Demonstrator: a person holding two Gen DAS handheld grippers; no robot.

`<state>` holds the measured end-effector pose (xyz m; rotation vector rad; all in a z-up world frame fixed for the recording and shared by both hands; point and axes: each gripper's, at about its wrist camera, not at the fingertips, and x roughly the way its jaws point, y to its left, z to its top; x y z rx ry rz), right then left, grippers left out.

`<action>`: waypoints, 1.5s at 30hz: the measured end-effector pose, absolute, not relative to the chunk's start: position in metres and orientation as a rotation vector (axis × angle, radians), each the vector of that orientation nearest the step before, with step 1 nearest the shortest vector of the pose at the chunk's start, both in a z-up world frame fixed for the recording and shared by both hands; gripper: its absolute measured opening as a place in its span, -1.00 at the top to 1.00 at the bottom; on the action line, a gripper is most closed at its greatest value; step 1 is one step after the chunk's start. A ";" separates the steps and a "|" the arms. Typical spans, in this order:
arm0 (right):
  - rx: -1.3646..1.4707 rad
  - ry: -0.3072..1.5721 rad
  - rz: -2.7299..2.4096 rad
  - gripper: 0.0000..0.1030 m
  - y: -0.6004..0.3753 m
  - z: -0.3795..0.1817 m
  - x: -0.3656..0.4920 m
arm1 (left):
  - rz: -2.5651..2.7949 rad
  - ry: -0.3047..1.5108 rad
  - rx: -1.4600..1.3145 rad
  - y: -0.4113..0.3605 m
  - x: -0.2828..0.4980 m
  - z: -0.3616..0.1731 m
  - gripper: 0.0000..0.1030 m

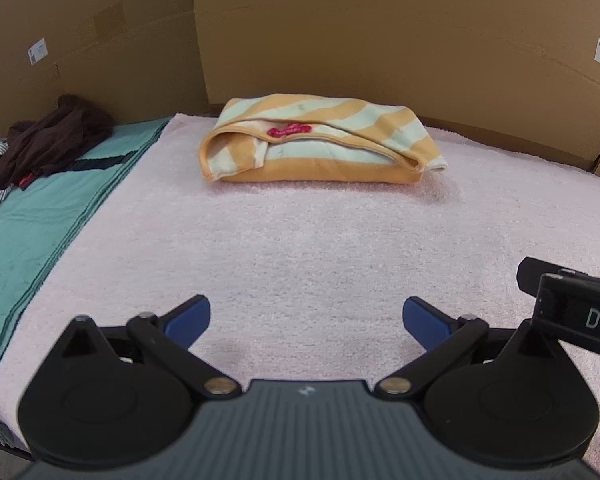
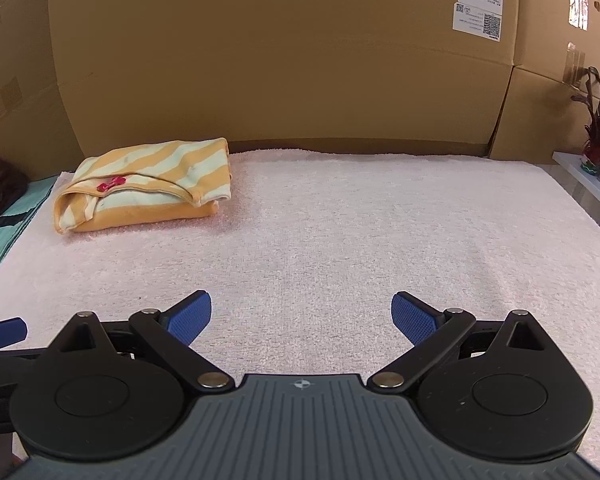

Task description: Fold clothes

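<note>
Striped garment (image 1: 320, 140) lies folded near the far edge of the pink towel-covered surface (image 1: 300, 248); left tongs (image 1: 306, 320) gape wide, empty. From the right wrist, the garment sits far-left; right tongs (image 2: 302, 316) likewise spread, holding nothing.

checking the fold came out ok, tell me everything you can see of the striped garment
The striped garment is soft knit-looking cloth in orange and pale mint stripes, with a small red mark near a curved edge. It lies folded into a compact, slightly puffy bundle, layers showing along the front, at the far side of the pink towel. Nothing else touches it.
</note>
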<state>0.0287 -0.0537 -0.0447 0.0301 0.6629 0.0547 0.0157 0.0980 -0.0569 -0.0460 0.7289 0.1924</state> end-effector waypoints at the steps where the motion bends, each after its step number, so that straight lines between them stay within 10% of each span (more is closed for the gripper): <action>1: 0.029 0.665 0.056 -0.92 -0.052 -0.045 0.029 | 0.192 0.728 -0.046 0.098 0.015 -0.057 -0.99; 45: 0.010 0.660 0.088 -0.92 -0.008 -0.059 0.048 | 0.273 0.717 -0.033 0.139 0.020 -0.061 -0.99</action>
